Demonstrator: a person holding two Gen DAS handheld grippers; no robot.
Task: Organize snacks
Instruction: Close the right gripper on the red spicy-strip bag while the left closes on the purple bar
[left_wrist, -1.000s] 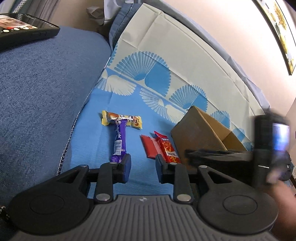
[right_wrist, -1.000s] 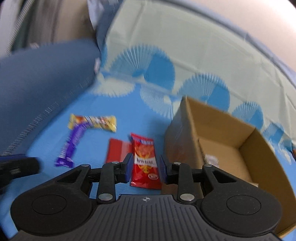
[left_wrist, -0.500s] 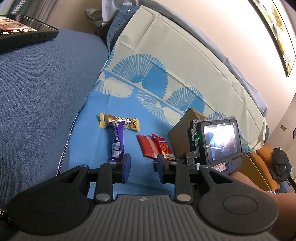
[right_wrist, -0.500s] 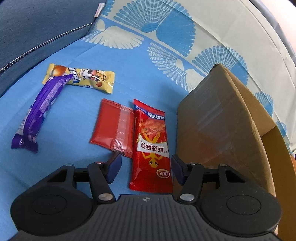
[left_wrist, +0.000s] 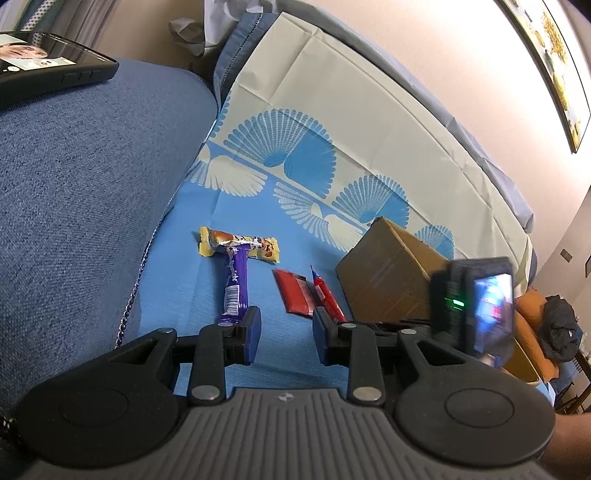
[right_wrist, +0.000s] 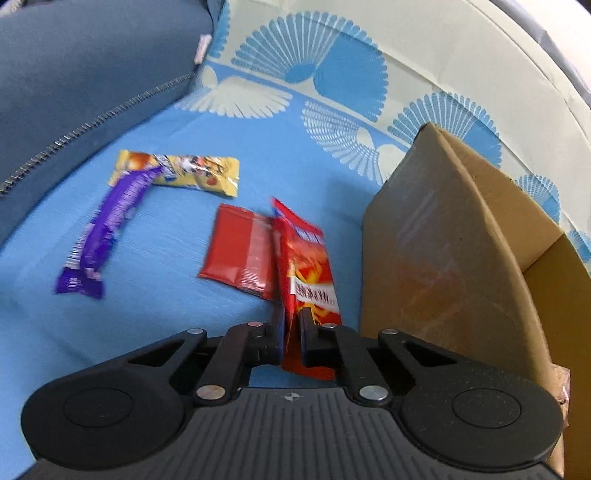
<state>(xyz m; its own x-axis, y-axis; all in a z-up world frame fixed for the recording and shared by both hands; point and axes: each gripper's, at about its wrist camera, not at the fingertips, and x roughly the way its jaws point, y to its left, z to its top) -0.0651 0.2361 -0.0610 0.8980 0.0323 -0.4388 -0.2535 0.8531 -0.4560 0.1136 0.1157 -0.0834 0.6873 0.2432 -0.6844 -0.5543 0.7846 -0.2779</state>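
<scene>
My right gripper (right_wrist: 291, 332) is shut on the near end of a red printed snack packet (right_wrist: 308, 258), which stands on its edge, lifted off the blue cloth. A plain red packet (right_wrist: 240, 254) lies just left of it. A purple bar (right_wrist: 107, 229) lies across a yellow packet (right_wrist: 199, 173) further left. An open cardboard box (right_wrist: 450, 258) stands right of the gripper. My left gripper (left_wrist: 286, 338) is open and empty, low over the cloth, with the purple bar (left_wrist: 236, 288) just beyond its left finger. The right gripper's body (left_wrist: 476, 310) shows at its right.
A blue cushion (left_wrist: 74, 192) rises along the left, with a black phone (left_wrist: 48, 70) on it. The blue fan-patterned cloth (left_wrist: 295, 155) covers the seat and backrest. A dark bag (left_wrist: 557, 328) lies on something orange at the far right.
My right gripper has closed on the red printed packet and tipped it up off the cloth. My left gripper stays open in about the same place.
</scene>
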